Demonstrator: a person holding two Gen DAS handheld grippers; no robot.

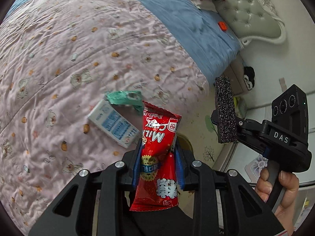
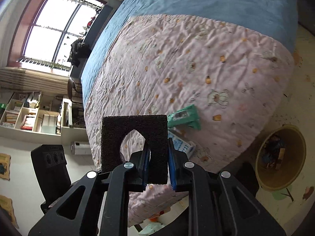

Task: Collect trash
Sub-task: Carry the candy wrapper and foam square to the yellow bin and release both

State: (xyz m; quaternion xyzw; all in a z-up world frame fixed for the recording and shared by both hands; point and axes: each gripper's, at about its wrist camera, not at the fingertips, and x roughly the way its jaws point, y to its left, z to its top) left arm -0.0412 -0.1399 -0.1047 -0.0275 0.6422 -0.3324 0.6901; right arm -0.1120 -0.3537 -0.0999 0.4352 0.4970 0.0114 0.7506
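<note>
On the pink quilted bed point(image 1: 59, 63) a white and blue carton point(image 1: 114, 125) lies with a crumpled green wrapper point(image 1: 126, 98) touching its far end. My left gripper point(image 1: 158, 153) has its fingers clenched on a red milk candy wrapper point(image 1: 157, 157), upright between them. My right gripper point(image 2: 157, 163) grasps a black foam block point(image 2: 135, 137). Right of the bed, a yellow bin point(image 2: 281, 157) stands on the floor.
</note>
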